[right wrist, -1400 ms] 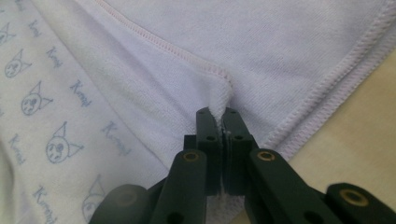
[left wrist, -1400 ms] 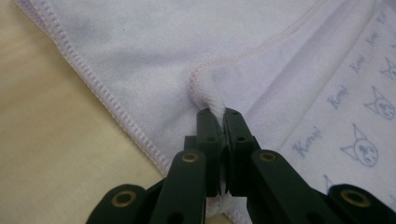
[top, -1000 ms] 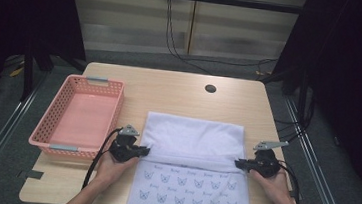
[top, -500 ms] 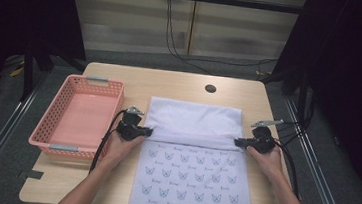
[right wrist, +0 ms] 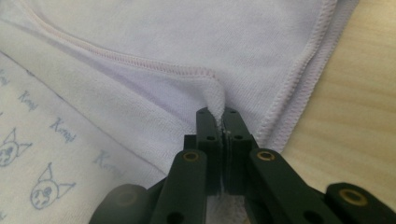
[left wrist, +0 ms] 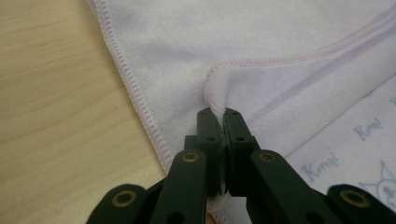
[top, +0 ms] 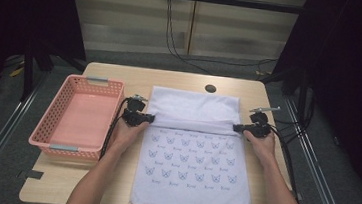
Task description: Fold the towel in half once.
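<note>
Pinching the hemmed corners of the towel [top: 191, 153], the left gripper [top: 139, 118] and right gripper [top: 249, 129] each have both jaws clamped together on a corner of the cloth. The towel lies flat on the wooden table [top: 121, 76], printed side up near the person, its folded-over layer showing the plain underside. The pink basket [top: 55, 135] stands just beside the left gripper.

pink basket [top: 74, 117], wooden table [top: 121, 78]
</note>
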`<action>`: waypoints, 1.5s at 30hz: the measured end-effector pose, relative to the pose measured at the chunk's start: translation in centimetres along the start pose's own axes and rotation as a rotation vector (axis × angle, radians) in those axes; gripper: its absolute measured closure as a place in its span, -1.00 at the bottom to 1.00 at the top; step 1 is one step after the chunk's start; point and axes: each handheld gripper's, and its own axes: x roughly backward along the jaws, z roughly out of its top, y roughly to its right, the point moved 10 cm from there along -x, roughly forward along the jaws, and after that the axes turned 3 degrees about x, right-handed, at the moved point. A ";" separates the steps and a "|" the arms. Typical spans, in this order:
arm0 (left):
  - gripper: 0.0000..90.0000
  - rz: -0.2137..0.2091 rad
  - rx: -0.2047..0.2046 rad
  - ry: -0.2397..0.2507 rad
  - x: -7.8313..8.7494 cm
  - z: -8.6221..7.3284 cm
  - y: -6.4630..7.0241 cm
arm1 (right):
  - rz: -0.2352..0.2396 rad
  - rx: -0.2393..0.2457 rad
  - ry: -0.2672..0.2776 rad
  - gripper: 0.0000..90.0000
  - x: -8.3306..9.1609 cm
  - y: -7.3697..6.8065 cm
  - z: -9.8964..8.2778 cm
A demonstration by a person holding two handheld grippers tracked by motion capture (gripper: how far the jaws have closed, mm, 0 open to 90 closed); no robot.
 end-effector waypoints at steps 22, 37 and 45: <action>0.93 -0.164 -0.158 0.302 14.8 5.8 7.1 | 0.088 0.136 0.320 0.94 14.8 -5.4 7.8; 0.92 -0.274 -0.253 0.264 18.6 -3.1 11.2 | 0.163 0.218 0.329 0.94 19.6 -11.3 -0.5; 0.84 -0.312 -0.236 0.064 14.8 -11.4 10.8 | 0.226 0.209 0.172 0.91 16.3 -12.4 -8.5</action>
